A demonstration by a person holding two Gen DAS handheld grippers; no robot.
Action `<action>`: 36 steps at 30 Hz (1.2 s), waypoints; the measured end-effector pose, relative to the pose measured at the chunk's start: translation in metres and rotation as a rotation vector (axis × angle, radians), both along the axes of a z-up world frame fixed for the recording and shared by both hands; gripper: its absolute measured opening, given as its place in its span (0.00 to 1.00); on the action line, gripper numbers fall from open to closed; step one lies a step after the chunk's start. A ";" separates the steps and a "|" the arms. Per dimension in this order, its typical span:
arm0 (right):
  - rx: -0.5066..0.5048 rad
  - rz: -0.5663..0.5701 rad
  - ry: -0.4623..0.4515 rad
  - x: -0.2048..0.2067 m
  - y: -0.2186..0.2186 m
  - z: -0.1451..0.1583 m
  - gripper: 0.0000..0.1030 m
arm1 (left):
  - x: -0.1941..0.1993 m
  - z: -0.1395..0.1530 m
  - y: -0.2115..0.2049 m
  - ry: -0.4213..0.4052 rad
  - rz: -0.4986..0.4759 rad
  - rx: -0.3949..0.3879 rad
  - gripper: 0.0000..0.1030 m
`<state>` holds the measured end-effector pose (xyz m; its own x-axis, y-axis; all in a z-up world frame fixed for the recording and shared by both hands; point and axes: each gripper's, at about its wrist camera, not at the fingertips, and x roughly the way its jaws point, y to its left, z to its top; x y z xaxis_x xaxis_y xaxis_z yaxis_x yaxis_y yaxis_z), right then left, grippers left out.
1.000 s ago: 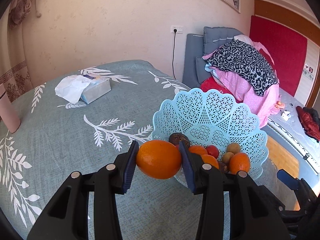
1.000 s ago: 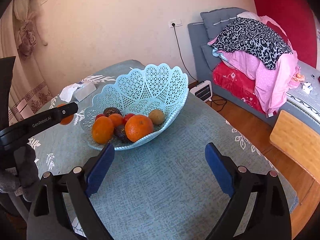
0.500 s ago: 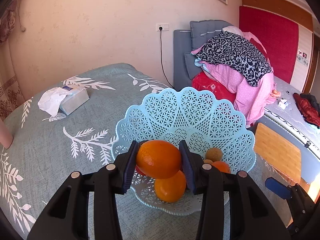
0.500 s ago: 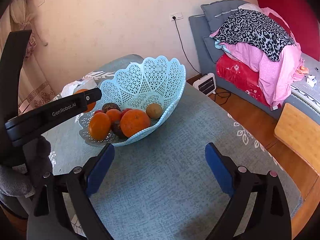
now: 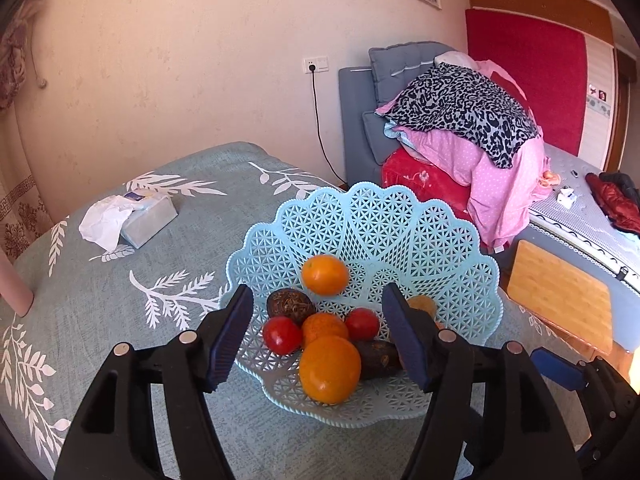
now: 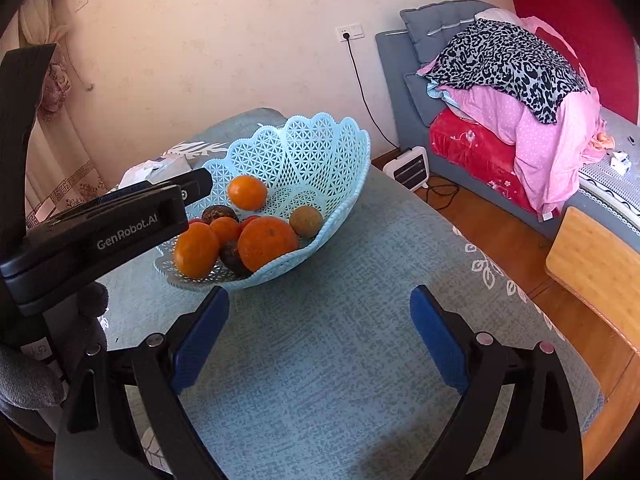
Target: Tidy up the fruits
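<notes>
A light blue lattice basket (image 5: 400,224) (image 6: 320,152) sits on the table and holds several fruits. An orange (image 5: 325,275) (image 6: 247,192) lies against its back wall, apart from the pile. In the pile are a large orange (image 5: 330,369), red tomatoes (image 5: 282,335), a dark fruit (image 5: 291,306) and a brownish round fruit (image 6: 306,221). My left gripper (image 5: 316,344) is open and empty over the basket's near rim. My right gripper (image 6: 320,332) is open and empty above the tablecloth, in front of the basket.
A tissue box (image 5: 140,216) lies at the table's far left. A pink object (image 5: 14,292) stands at the left edge. A wooden chair seat (image 5: 560,300) is to the right. A bed with piled clothes (image 5: 460,120) stands behind.
My left gripper carried the orange over the basket and opened. The orange now lies inside against the back wall. The right gripper stayed open, nearly still.
</notes>
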<state>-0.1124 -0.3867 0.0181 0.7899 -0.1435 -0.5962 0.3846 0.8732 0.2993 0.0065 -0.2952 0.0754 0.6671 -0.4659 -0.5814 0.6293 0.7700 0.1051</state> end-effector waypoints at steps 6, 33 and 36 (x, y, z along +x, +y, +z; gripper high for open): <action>-0.006 -0.004 0.001 -0.001 0.002 0.001 0.91 | -0.006 0.001 0.008 -0.034 0.013 0.005 0.80; -0.227 -0.002 0.044 0.009 0.034 0.022 0.97 | -0.013 -0.010 0.087 -0.082 0.207 -0.020 0.90; -0.242 -0.002 0.046 0.012 0.038 0.025 0.97 | -0.012 -0.010 0.094 -0.068 0.212 -0.043 0.90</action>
<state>-0.1007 -0.3483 0.0426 0.7624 -0.2883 -0.5794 0.3951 0.9164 0.0639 -0.0055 -0.2011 0.0656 0.7894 -0.3346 -0.5146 0.4456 0.8890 0.1056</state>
